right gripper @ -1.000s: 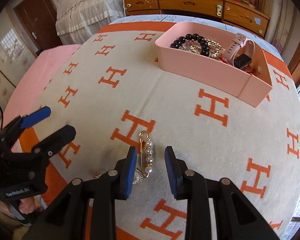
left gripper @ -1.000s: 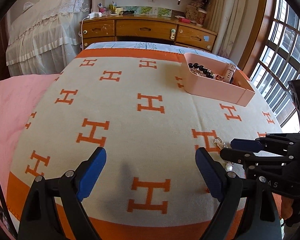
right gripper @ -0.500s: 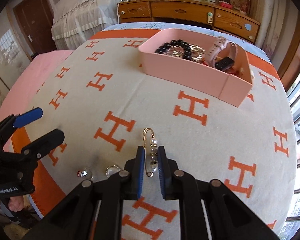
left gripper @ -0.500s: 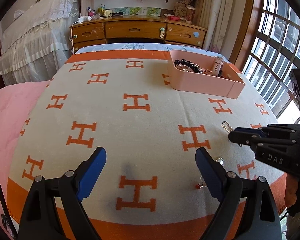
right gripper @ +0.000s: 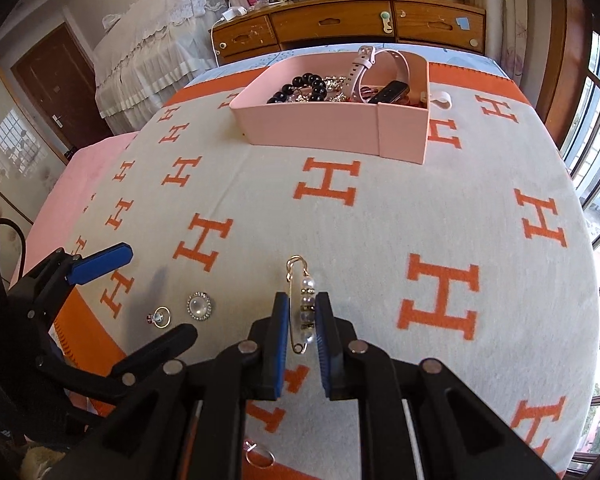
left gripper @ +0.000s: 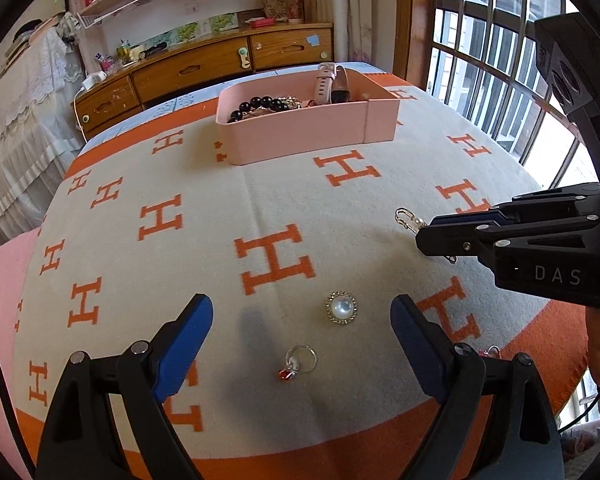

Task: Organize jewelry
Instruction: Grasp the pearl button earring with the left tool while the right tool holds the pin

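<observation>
1. Right now your right gripper (right gripper: 303, 322) is pinching the gold safety-pin brooch strung with pearls (right gripper: 305, 303); its jaws have just been closing and are nearly together, blue pads pressing on either side of the beads.
2. Your brooch is poking out ahead of the pads, its looped end pointing toward the pink rectangular plastic tray (right gripper: 320, 128).
3. Your left gripper (left gripper: 302, 344) is standing with its jaws spread wide and gripping nothing, tilted down over the cream blanket with orange H letters (left gripper: 220, 240) that is covering the bed.
4. Between those spread jaws two pieces are lying on the blanket: a round pearl button ringed with small clear stones (left gripper: 341, 307) and, nearer to you, a thin silver ring carrying a small red stone (left gripper: 298, 362). They are sitting close together but apart.
5. Your tray is sitting well beyond both grippers, toward the wooden dresser (left gripper: 204, 68), and is holding a black bead bracelet (right gripper: 300, 86) and a pale pink strapped watch (right gripper: 366, 66) among other tangled pieces.
</observation>
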A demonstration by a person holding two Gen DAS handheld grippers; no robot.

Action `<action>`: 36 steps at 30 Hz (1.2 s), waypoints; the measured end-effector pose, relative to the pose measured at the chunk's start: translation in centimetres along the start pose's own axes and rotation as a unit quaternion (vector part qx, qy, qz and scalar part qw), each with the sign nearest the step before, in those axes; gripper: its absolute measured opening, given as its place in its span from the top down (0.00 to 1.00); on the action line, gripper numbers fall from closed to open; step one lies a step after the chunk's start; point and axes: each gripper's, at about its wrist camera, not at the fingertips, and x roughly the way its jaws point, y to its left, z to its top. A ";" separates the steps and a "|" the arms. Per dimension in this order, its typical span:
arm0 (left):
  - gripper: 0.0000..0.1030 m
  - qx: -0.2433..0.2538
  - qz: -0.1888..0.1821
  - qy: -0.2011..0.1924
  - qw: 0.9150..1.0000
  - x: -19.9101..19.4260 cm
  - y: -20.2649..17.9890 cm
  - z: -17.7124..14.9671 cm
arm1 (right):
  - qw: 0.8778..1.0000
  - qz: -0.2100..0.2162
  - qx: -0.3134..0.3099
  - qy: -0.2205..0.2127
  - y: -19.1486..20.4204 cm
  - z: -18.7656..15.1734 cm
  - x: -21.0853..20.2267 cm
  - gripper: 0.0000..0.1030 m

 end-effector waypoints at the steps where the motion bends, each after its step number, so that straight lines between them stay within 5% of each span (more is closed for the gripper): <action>1: 0.13 0.008 0.001 -0.001 1.000 0.0 -0.3 0.1 | 1.000 0.002 0.001 -0.001 -0.2 0.0 -0.1 0.88; 13: 0.13 0.123 -0.059 -0.015 0.991 -0.3 0.3 0.4 | 1.000 0.015 0.002 0.004 -0.6 -0.8 -0.1 0.87; 27: 0.18 0.262 -0.162 0.007 0.951 2.2 1.8 0.7 | 1.000 0.016 0.012 -0.007 -0.8 -1.5 -0.3 0.87; 33: 0.37 0.307 -0.202 0.000 0.930 2.4 1.5 1.3 | 1.000 0.022 0.018 -0.008 -1.1 -1.4 -0.4 0.87; 36: 0.59 0.326 -0.231 0.002 0.917 2.2 1.3 1.2 | 1.000 0.022 0.019 -0.008 -1.2 -1.4 -0.4 0.87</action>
